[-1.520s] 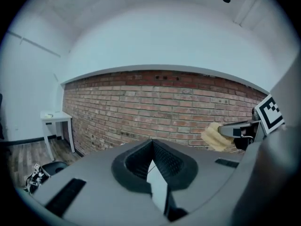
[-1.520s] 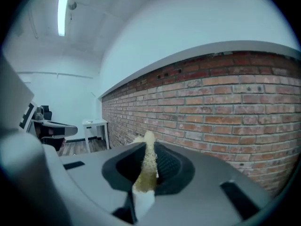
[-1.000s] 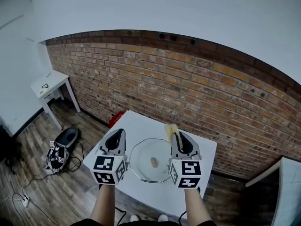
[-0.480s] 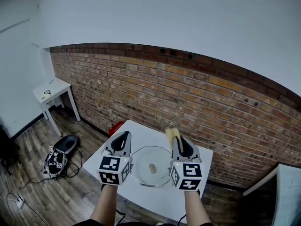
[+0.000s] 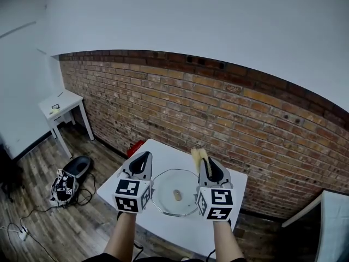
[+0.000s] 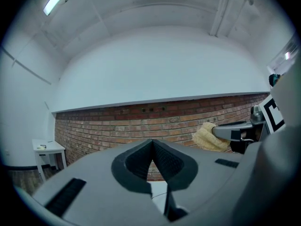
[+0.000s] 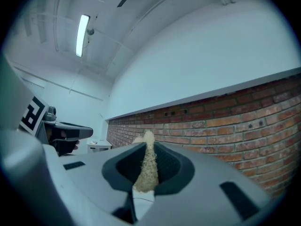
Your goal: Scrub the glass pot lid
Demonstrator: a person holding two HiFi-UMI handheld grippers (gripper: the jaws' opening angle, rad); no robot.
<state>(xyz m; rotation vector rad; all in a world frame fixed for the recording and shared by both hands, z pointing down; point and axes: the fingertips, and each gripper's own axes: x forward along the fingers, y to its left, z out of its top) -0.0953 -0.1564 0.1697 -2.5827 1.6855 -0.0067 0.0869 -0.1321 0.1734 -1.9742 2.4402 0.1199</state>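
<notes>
Head view, step: scrubbing does not look begun. Both grippers are raised over the white table (image 5: 163, 147) and neither touches the glass pot lid (image 5: 165, 192).
Head view, lid: it lies flat near the middle of the table, dome up, between and below the two grippers. It is clear, with a small pale knob (image 5: 177, 195) at its centre, and no suds or dirt can be made out.
Head view, left gripper (image 5: 143, 158): held above the lid's left rim and pointing at the brick wall (image 5: 218, 108).
Head view, right gripper (image 5: 206, 165): held above the lid's right rim, with a yellow sponge (image 5: 197, 155) sticking out past its tips.
Left gripper view, jaws: the pads (image 6: 162, 161) are pressed together with nothing between them. The lid is not visible here; the sponge (image 6: 207, 136) shows off to the right.
Right gripper view, jaws: clamped narrowly on the sponge (image 7: 146, 168), which stands on edge between the pads and reaches past the tips.
Next move, judged: the right gripper probably has to tip down and bring the sponge onto the glass. The left gripper would likely need to open to steady the knob or the rim, since a smooth dome may slide under rubbing.
</notes>
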